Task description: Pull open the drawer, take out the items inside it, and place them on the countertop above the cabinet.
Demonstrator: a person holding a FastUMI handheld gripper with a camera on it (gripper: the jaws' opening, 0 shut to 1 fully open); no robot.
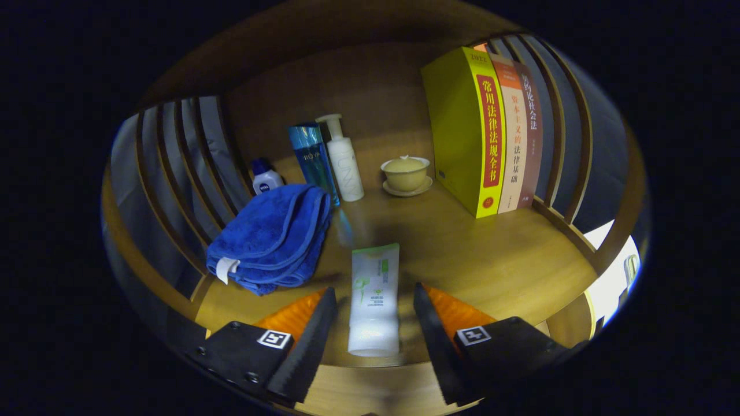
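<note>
The gripper (374, 323) stands wide — a white tube (374, 300) lies between its fingers, untouched. Its long axis runs near-to-far on the counter (491, 260).

Blue towel (272, 236), yellow book (462, 133)

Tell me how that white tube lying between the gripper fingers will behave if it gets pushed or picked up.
The white tube lies flat on the wooden countertop, so it will probably slide rather than tip. Its glossy skin looks smooth, perhaps slippery. It looks like a soft squeeze tube, so it may give under pressure. The gripper is open, fingers either side, not touching.
</note>
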